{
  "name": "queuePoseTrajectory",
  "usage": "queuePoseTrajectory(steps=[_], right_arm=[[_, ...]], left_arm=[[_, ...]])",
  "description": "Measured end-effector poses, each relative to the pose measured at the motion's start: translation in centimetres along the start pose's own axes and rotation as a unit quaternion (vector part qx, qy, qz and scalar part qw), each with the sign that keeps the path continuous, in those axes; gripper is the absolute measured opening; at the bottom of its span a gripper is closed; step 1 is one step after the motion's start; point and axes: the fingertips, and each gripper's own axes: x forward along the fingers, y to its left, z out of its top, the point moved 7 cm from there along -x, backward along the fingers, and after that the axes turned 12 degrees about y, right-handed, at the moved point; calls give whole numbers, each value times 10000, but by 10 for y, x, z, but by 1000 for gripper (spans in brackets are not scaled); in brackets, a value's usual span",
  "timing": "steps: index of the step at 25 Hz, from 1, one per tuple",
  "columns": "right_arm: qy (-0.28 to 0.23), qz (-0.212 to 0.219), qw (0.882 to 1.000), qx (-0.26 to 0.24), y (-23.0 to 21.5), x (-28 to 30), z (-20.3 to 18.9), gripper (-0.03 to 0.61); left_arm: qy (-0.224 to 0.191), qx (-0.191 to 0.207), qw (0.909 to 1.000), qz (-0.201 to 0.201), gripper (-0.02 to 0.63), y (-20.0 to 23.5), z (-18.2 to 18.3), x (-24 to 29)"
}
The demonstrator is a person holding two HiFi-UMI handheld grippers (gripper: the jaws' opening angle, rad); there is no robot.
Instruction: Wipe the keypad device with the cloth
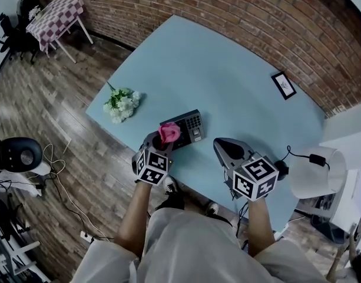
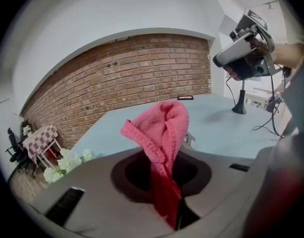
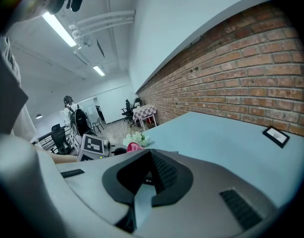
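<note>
A dark keypad device (image 1: 188, 127) with a button grid lies near the front edge of the light blue table (image 1: 227, 69). My left gripper (image 1: 159, 141) is shut on a bunched pink cloth (image 1: 169, 132), which sits over the device's near left part. In the left gripper view the cloth (image 2: 161, 133) stands up between the jaws, and only a corner of the device (image 2: 190, 140) shows behind it. My right gripper (image 1: 227, 150) is held to the right of the device, apart from it. Its jaws are shut with nothing between them (image 3: 152, 176).
A white flower bunch (image 1: 121, 104) lies at the table's left corner. A small black picture frame (image 1: 284, 85) lies far right. A black stand (image 1: 280, 168) with a cable and a white lamp shade (image 1: 317, 173) are at the right edge. Wooden floor surrounds the table.
</note>
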Motion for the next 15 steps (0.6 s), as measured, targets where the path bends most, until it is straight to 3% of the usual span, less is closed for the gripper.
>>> queuePoseTrajectory(steps=[15], right_arm=[[0,-222,9994,266,-10,-5,-4,9]], left_arm=[[144,-213,9977,-635,101,-33,-27,21]])
